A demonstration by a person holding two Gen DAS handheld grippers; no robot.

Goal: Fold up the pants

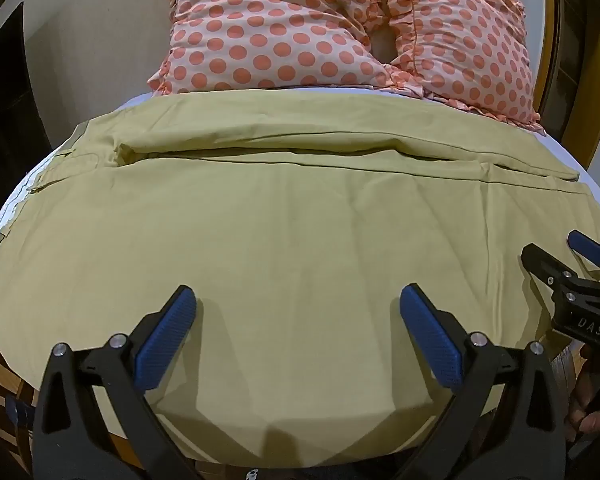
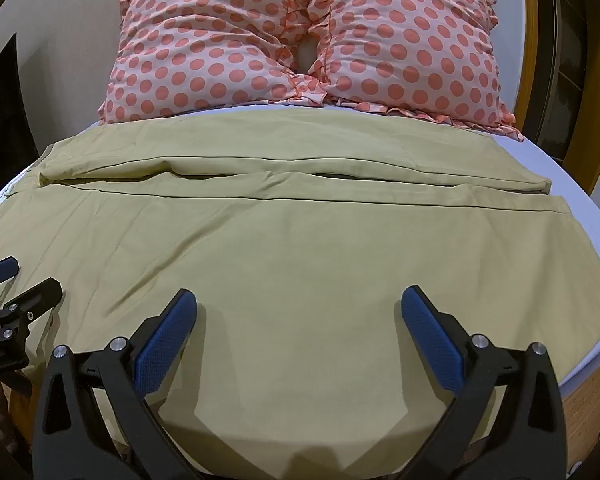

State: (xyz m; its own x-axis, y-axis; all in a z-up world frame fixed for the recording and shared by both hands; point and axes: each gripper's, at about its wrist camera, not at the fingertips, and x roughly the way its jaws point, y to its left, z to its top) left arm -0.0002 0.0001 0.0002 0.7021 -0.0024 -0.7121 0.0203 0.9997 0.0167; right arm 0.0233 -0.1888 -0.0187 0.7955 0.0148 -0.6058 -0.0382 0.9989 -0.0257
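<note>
- On the bed (image 2: pixel 580 216), spread across the white sheet: the khaki pants (image 2: pixel 300 248), laid flat with the long axis running side to side across both wrist views, waistband end toward my left, cuffs toward my right.
- The two legs lie one beyond the other; the near leg sits just ahead of both claws, the far leg closer to the polka-dot pillows (image 2: pixel 300 40) (two of them, pressed together at the head of the bed).
- Left gripper (image 1: pixel 298 300): jaws wide apart, nothing between them, hovering over the near edge of the near leg, toward the waist half.
- Right gripper (image 2: pixel 299 304): jaws also spread apart, nothing held, hovering over the same near edge, toward the cuff half. Each claw shows at the margin of the other's view, so they sit side by side along that edge.
- Judgement: no fold made yet; the legs are still side by side, not stacked.
- Judgement: the coming move turns on that near edge lying crosswise to both claws. Each claw takes its own stretch of edge, then both carry it away from me onto the far leg.
- Risk (my guess): uneven lift would skew the seam line.
- Containers: none in view.
</note>
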